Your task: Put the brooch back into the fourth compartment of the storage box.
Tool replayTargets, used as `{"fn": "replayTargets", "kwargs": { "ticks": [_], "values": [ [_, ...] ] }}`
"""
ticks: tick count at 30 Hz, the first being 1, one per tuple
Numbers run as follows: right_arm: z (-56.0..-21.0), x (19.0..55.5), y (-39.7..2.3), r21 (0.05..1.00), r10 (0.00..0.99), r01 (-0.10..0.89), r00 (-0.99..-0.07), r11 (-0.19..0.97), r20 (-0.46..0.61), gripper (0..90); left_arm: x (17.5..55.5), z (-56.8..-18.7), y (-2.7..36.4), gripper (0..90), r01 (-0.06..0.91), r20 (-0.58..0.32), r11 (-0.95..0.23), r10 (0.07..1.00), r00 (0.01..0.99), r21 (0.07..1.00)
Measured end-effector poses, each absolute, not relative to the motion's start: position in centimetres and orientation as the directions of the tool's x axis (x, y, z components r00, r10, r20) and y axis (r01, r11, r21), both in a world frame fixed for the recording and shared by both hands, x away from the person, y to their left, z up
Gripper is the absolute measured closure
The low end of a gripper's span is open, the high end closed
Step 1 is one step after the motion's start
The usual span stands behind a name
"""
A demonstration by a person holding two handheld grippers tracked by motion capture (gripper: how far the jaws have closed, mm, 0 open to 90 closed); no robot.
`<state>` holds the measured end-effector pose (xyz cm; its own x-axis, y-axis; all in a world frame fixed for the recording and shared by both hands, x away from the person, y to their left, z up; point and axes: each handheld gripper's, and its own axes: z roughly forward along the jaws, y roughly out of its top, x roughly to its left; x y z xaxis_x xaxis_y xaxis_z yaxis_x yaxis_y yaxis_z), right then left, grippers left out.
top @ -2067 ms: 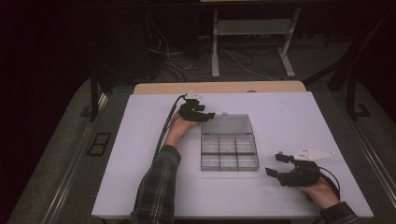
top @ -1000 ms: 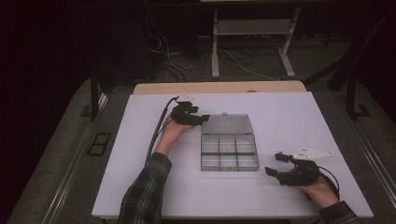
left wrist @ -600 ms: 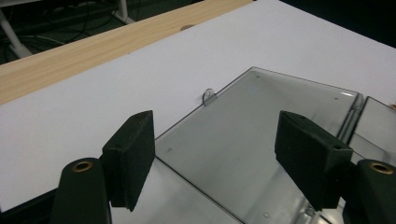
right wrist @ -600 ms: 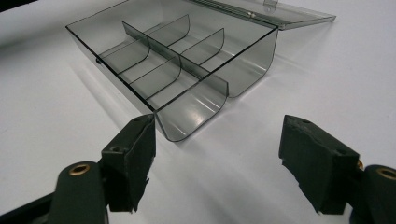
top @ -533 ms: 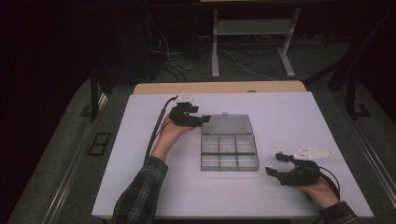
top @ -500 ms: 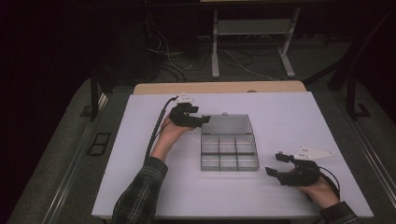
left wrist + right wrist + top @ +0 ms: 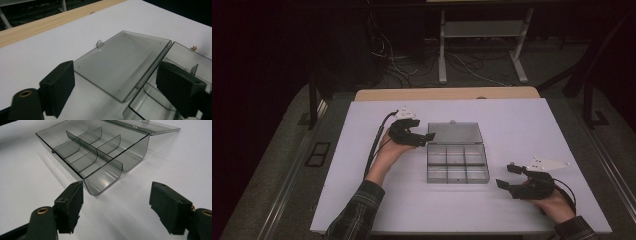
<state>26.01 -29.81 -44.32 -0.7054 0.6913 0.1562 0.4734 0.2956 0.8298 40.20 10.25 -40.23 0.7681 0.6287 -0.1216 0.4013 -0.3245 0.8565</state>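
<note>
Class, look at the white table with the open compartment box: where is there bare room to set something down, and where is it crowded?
Free patches: the white table beyond and to the right of the compartment box, the near strip in front of it between the forearms, and the table's left part. Crowded: the box's far-left corner, where the left hand-held gripper hovers beside the opened lid, and the near right, around the right hand-held gripper.
</note>
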Motion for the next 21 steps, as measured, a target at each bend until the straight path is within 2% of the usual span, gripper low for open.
{"fn": "replayTargets", "kwargs": {
  "ticks": [4, 9, 21],
  "values": [
    [-44.3, 26.0, -29.8, 0.831, 0.692, 0.47, -0.706, 0.297, 0.152, 27.0, 38.8, -40.5, 10.7, 10.6, 0.391, -0.11, -0.328, 0.63, 0.769, 0.86],
    [-44.3, 26.0, -29.8, 0.831, 0.692, 0.471, -0.706, 0.297, 0.153, 27.0, 37.1, -40.6, 11.2, 0.4, 0.389, -0.092, -0.333, 0.646, 0.758, 0.859],
    [-44.2, 25.9, -29.8, 0.832, 0.693, 0.469, -0.705, 0.297, 0.15, 27.0, 33.0, -41.3, 13.2, 0.0, 0.392, -0.096, -0.33, 0.649, 0.755, 0.859]
  ]
}}
